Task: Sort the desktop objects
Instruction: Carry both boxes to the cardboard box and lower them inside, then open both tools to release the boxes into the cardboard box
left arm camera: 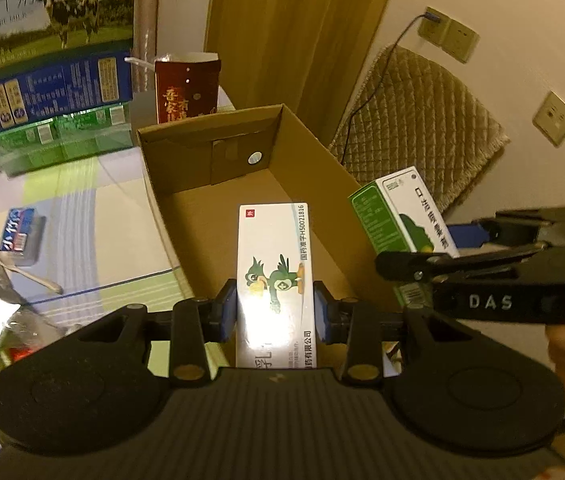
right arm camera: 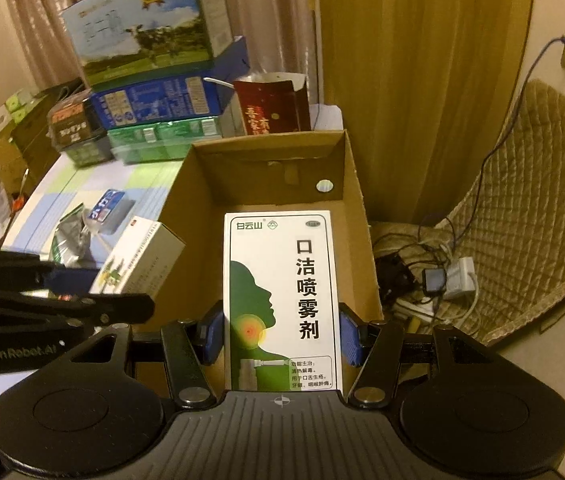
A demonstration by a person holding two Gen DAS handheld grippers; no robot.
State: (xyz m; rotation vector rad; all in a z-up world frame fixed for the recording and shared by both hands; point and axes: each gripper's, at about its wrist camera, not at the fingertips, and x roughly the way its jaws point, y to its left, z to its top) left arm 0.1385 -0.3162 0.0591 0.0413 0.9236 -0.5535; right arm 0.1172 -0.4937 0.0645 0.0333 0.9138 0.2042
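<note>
I hold both boxes above open cardboard box (left arm camera: pixel 218 168) at surface's far right edge. Left gripper (left arm camera: pixel 275 312) clamps parrot box (left arm camera: pixel 274 280), long axis pointing ahead. Right gripper (right arm camera: pixel 281 338) clamps throat-spray box (right arm camera: pixel 282 300), alongside. Drop lies straight below.

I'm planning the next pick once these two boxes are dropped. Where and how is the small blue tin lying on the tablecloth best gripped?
Grip the blue tin across its two long sides, coming down from above. It lies flat on the tablecloth with its broad lid up, so only the narrow width likely fits between the fingers. The foil bag and a spoon crowd its near end, so approach from the far, clear side.
</note>
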